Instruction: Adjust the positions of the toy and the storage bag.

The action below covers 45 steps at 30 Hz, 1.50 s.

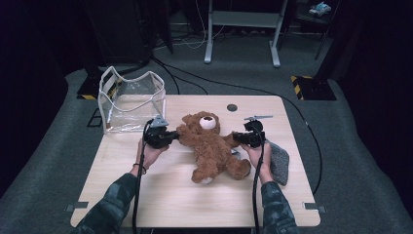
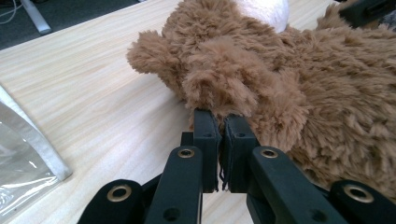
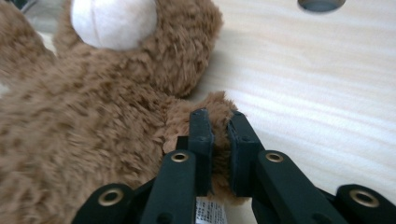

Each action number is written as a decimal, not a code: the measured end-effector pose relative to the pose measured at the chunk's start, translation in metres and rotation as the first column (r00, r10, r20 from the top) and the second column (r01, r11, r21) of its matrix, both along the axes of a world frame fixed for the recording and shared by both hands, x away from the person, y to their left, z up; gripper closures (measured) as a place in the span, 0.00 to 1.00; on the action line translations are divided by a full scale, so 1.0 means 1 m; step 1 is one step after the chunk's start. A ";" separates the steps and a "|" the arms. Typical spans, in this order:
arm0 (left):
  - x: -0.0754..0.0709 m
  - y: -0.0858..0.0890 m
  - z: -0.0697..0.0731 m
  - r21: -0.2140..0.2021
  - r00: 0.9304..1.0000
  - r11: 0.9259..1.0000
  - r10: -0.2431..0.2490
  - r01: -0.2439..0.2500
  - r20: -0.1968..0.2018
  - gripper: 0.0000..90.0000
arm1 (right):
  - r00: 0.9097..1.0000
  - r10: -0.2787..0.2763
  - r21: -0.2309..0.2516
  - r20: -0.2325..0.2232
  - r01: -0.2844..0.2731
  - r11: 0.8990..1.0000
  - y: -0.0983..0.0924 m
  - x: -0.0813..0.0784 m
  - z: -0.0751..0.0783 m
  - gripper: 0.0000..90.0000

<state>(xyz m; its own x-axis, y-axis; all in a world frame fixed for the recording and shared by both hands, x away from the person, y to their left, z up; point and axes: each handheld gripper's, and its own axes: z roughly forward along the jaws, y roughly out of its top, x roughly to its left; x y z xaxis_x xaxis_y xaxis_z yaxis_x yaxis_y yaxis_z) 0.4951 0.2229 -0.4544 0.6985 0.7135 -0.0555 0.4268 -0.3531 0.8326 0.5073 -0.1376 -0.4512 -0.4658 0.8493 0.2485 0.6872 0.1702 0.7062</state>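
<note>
Dark workroom with grey carpet, cables trailing across the floor, a white metal frame [image 1: 242, 29] at the back. Pale wooden table [image 1: 160, 190] in the middle, bare wood wide open along the near edge and at the far right corner, a round grommet hole [image 1: 232, 107] near the far edge. Brown teddy bear [image 1: 212, 146] flat on its back at the table's centre, head toward the far edge, legs toward the person. Clear plastic bag [image 1: 130, 100] upright at the far left corner, well apart from the bear. Grey cloth [image 1: 278, 163] close to the right edge, just beside the right forearm. Left gripper [image 1: 163, 138] pinching the fur of the bear's arm on that side, jaws pressed nearly together. Right gripper [image 1: 246, 138] clamped on the other arm's paw, plush bulging between the pads, a white label tag [image 3: 210, 212] just below
</note>
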 end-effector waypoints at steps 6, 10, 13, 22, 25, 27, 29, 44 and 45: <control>-0.002 0.005 0.002 -0.012 1.000 1.000 0.000 0.000 0.001 0.96 | 0.999 -0.021 0.002 0.045 0.021 1.000 0.000 -0.013 0.023 0.93; -0.001 0.006 0.002 -0.026 1.000 1.000 0.005 -0.005 0.002 0.96 | 0.997 -0.022 -0.013 0.076 0.023 1.000 0.000 -0.025 0.040 0.93; -0.001 0.008 0.002 -0.033 1.000 0.999 0.006 -0.006 -0.008 0.96 | 0.997 -0.020 -0.023 0.076 0.022 0.999 0.000 -0.034 0.047 0.93; 0.008 0.003 -0.008 0.002 0.996 1.000 0.031 -0.031 -0.081 0.95 | 0.998 -0.048 -0.051 0.042 0.050 0.997 0.007 -0.027 0.026 0.90; 0.011 0.003 -0.010 -0.005 0.993 0.998 0.056 -0.057 -0.105 0.94 | 0.997 -0.054 -0.052 0.054 0.057 0.997 0.007 -0.023 0.021 0.87; 0.013 0.004 -0.012 -0.016 0.989 0.998 0.058 -0.061 -0.134 0.90 | 0.997 -0.055 -0.037 0.045 0.056 0.998 0.007 -0.024 0.022 0.85; 0.014 0.006 -0.011 -0.035 0.985 0.996 0.073 -0.079 -0.159 0.74 | 0.997 -0.057 -0.036 0.046 0.059 0.998 0.007 -0.025 0.022 0.84; 0.003 -0.030 0.052 -0.019 0.984 0.990 0.135 -0.138 -0.119 0.21 | 0.995 -0.069 -0.058 0.070 0.074 0.996 0.007 -0.031 0.023 0.65; 0.003 -0.035 0.055 -0.013 0.985 0.991 0.128 -0.131 -0.118 0.20 | 0.995 -0.066 -0.059 0.073 0.071 0.996 0.007 -0.032 0.023 0.59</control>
<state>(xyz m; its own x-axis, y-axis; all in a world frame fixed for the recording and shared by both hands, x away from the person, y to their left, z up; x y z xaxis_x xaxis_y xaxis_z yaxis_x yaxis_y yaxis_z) 0.4985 0.1877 -0.3995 0.5880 0.7954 -0.1469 0.5624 -0.2715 0.7810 0.4754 -0.1306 -0.4281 -0.4206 0.8924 0.1636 0.6472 0.1688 0.7434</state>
